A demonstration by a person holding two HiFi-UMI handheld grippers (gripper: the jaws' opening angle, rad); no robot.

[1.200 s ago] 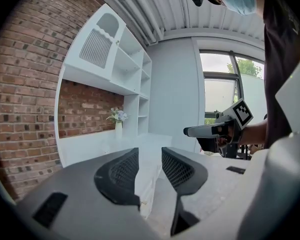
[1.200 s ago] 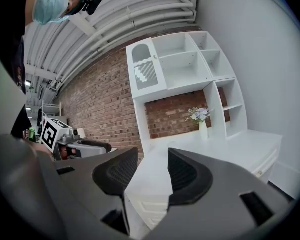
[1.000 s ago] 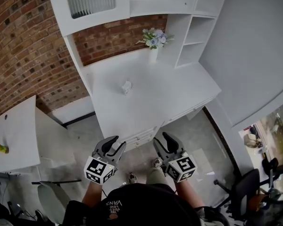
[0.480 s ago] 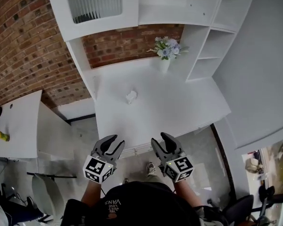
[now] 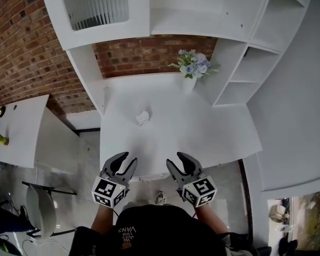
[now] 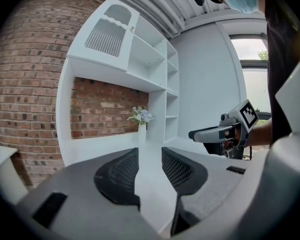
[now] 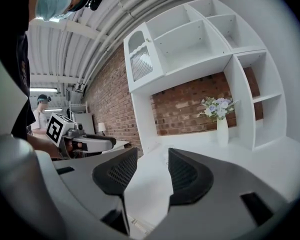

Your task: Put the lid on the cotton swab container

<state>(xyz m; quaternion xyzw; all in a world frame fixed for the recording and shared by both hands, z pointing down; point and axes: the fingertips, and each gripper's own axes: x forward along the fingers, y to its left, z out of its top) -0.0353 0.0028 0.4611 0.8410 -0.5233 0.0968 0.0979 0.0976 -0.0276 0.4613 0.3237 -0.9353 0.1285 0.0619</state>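
A small whitish object (image 5: 142, 117), too far off to tell lid from container, lies on the white desk (image 5: 202, 127), left of its middle. My left gripper (image 5: 127, 160) hangs over the desk's front edge with its jaws apart and nothing between them. To its right, level with it, my right gripper (image 5: 176, 159) is open and empty too. The left gripper view looks past open jaws (image 6: 150, 171) at the desk top and at the right gripper (image 6: 225, 133). From the right gripper view, open jaws (image 7: 152, 173) frame the desk, with the left gripper (image 7: 85, 143) to the side.
A white vase of flowers (image 5: 192, 74) stands at the desk's back against the brick wall. A white hutch with shelves (image 5: 240, 52) rises over the desk. Another white table (image 5: 16, 137) stands to the left, and a second person (image 7: 40, 115) is far behind.
The desk has drawn nearer and lower in the head view. Both grippers now reach its front edge. Their jaws stand as before.
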